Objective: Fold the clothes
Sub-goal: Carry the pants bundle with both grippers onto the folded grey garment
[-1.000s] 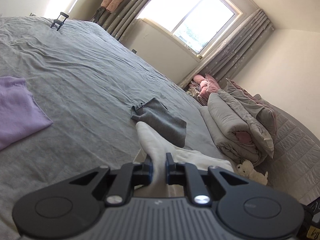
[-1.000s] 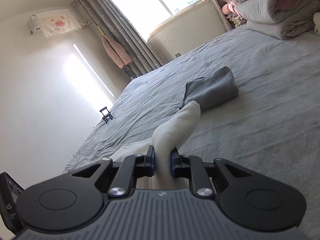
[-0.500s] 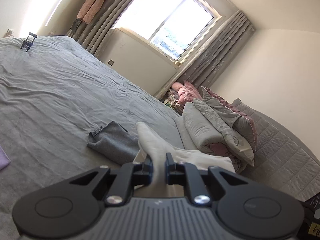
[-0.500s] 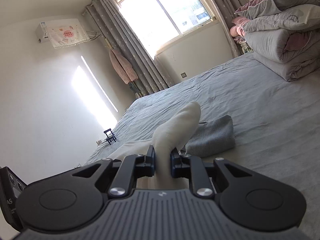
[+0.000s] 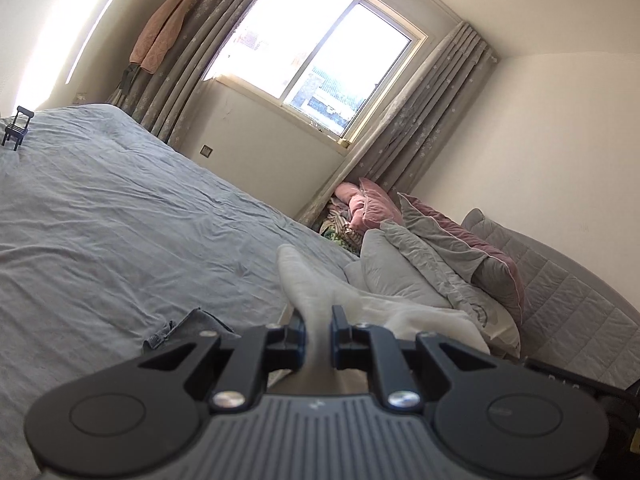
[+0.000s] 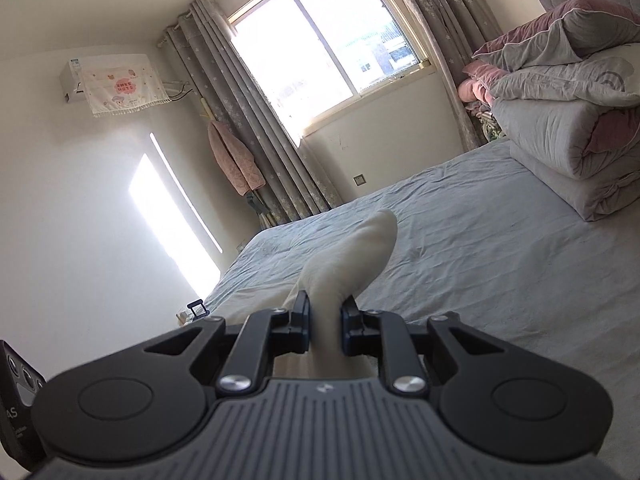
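My left gripper is shut on a cream-white garment, whose fabric sticks up between the jaws and trails off to the right. My right gripper is shut on the same cream-white garment, a bunched fold rising ahead of the jaws. Both hold it above the grey bed. A folded dark grey garment lies on the bed just ahead of the left gripper, mostly hidden by it. A sliver of it shows in the right wrist view.
A pile of grey and pink quilts and pillows sits at the head of the bed; it also shows in the left wrist view. A small black stand stands at the far left of the bed. A window with curtains is behind.
Both grippers have risen and tilted upward with the cream garment. The grey garment has slid down toward the bottom of both views, and the purple garment has left the left wrist view.
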Motion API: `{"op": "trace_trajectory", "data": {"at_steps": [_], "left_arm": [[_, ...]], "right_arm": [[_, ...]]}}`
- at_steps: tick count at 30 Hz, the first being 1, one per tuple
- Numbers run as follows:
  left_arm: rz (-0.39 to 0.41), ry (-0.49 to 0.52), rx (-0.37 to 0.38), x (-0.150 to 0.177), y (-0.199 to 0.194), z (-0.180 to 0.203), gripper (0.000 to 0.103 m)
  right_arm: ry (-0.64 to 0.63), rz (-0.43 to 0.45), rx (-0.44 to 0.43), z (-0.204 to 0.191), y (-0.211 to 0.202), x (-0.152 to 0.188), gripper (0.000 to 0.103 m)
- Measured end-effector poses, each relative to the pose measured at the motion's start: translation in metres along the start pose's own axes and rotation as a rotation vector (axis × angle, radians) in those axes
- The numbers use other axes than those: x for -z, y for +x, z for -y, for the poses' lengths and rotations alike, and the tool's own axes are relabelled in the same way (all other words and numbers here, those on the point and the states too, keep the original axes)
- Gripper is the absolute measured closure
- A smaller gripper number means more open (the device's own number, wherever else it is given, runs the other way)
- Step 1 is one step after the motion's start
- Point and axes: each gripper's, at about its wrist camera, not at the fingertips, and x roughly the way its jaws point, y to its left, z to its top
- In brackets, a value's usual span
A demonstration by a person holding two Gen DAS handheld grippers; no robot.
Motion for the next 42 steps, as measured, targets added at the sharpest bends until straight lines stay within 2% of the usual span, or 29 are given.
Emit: {"op": "trace_trajectory", "data": {"at_steps": [7, 12, 17, 23, 25, 27, 29, 31, 36, 39, 42], "left_arm": [[0.002, -0.002, -0.012, -0.009, 0.075, -0.030, 0.091], [-0.002, 0.002, -0.036, 0.000, 0.132, -0.056, 0.091], [-0.033, -0.016, -0.067, 0.023, 0.184, -0.088, 0.091], [-0.102, -0.049, -0.130, 0.064, 0.235, -0.133, 0.091], [-0.112, -0.044, -0.151, 0.073, 0.241, -0.143, 0.092], [-0.116, -0.037, -0.167, 0.081, 0.245, -0.152, 0.088], [-0.116, -0.029, -0.181, 0.085, 0.246, -0.160, 0.073], [-0.102, -0.013, -0.189, 0.078, 0.239, -0.161, 0.072], [-0.006, 0.097, -0.252, 0.053, 0.226, -0.147, 0.074], [-0.004, 0.202, -0.199, 0.050, 0.235, -0.128, 0.080], [-0.032, 0.276, -0.147, 0.056, 0.251, -0.117, 0.085]], "right_arm": [[-0.047, -0.002, 0.018, 0.025, 0.072, -0.007, 0.085], [-0.033, -0.027, 0.028, 0.055, 0.125, 0.001, 0.085], [0.002, -0.075, 0.033, 0.091, 0.170, 0.019, 0.085], [0.051, -0.177, 0.045, 0.138, 0.218, 0.061, 0.085], [0.052, -0.199, 0.073, 0.149, 0.226, 0.075, 0.083], [0.067, -0.201, 0.097, 0.161, 0.231, 0.083, 0.081], [0.095, -0.180, 0.092, 0.170, 0.226, 0.085, 0.072], [0.106, -0.155, 0.087, 0.175, 0.216, 0.078, 0.068], [-0.030, -0.036, 0.154, 0.163, 0.200, 0.057, 0.067], [-0.153, -0.012, 0.174, 0.147, 0.202, 0.050, 0.067], [-0.196, -0.042, 0.158, 0.136, 0.214, 0.058, 0.070]]}}
